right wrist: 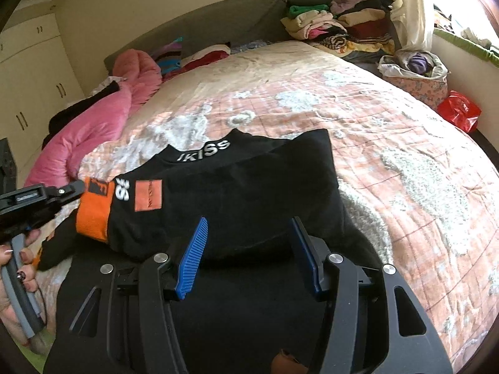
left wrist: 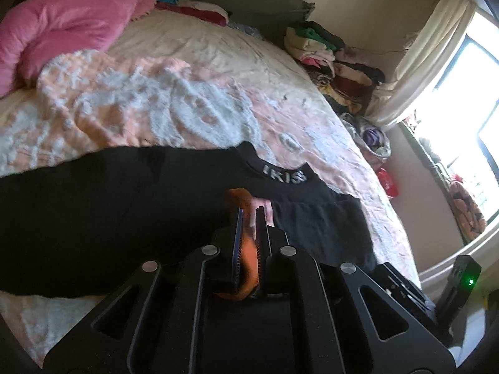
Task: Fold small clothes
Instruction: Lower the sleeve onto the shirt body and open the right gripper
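left wrist view: the black garment point(left wrist: 124, 212) lies flat on the bed point(left wrist: 218, 71), on a peach and white quilt point(left wrist: 140, 103). its long axis runs left to right across the frame, and the collar point(left wrist: 282, 176), printed "ikiss", points toward the far side of the bed. the left claw point(left wrist: 251, 218) is clenched on the orange cuff point(left wrist: 246, 249), which is folded between the two fingers. a pink blanket point(left wrist: 62, 28) lies bunched at the head of the bed. stacked clothes point(left wrist: 327, 56) stand beyond the far edge, near the curtain point(left wrist: 421, 56) and the window point(left wrist: 461, 124).

right wrist view: the garment point(right wrist: 234, 193) lies near the foot of the bed point(right wrist: 405, 171), collar point(right wrist: 202, 152) pointing toward the headboard point(right wrist: 218, 25). one sleeve is drawn across the body toward the left, ending in the orange cuff point(right wrist: 93, 215). the left claw point(right wrist: 79, 187) grips that cuff at its far edge. the right claw point(right wrist: 249, 240) is released, jaws apart, blue pads point(right wrist: 195, 255) on either side of the lower hem, just above the fabric; contact cannot be told. a hand point(right wrist: 18, 258) holds the left tool's handle. a red bag point(right wrist: 458, 110) and a basket point(right wrist: 418, 81) stand beside the bed, well apart from the garment.
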A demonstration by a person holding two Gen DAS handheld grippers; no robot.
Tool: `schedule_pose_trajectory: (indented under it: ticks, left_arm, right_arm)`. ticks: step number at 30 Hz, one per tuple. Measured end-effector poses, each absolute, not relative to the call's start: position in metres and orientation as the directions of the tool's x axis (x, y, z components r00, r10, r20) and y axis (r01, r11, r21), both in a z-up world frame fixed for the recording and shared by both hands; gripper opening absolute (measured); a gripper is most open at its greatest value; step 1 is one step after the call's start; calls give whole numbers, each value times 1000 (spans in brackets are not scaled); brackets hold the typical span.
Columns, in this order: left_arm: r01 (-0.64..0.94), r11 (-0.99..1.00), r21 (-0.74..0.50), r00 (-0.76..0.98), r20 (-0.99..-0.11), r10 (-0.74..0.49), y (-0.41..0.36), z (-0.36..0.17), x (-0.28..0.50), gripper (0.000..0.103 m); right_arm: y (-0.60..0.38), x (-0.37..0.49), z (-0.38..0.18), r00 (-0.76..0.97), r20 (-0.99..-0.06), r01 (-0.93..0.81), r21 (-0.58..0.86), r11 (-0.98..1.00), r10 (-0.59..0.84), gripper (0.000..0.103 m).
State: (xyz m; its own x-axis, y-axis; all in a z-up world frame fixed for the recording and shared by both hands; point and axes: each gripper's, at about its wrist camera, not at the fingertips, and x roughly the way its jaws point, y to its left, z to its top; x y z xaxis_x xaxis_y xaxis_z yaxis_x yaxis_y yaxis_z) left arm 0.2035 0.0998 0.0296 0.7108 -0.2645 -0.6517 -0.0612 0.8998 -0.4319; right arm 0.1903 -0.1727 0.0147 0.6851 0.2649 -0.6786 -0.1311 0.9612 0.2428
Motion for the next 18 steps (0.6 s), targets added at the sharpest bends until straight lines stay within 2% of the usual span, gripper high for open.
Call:
schedule_pose_trajectory:
  ticks: [2,4,10,18]
  left_arm:
    - [-71,906,-417,722,-648,-242,102,34,202,11]
    - [-79,916,-393,730,-649,-215,103,36,201,15]
    - [-46,944,-328,664,-716,-217,79,16,211,16]
    - [-72,973,-217,555,-819,-142,66,-26,213,27]
  right_arm:
    - [-173,194,14,687,-682,-125,228,966,250,53]
    - [-173,198,13,688,-683,-127,217,968,243,53]
    - [-168,211,15,689,-691,-136,174,975,220,54]
    - [-163,221,16,680,-694,-167,170,971,238,58]
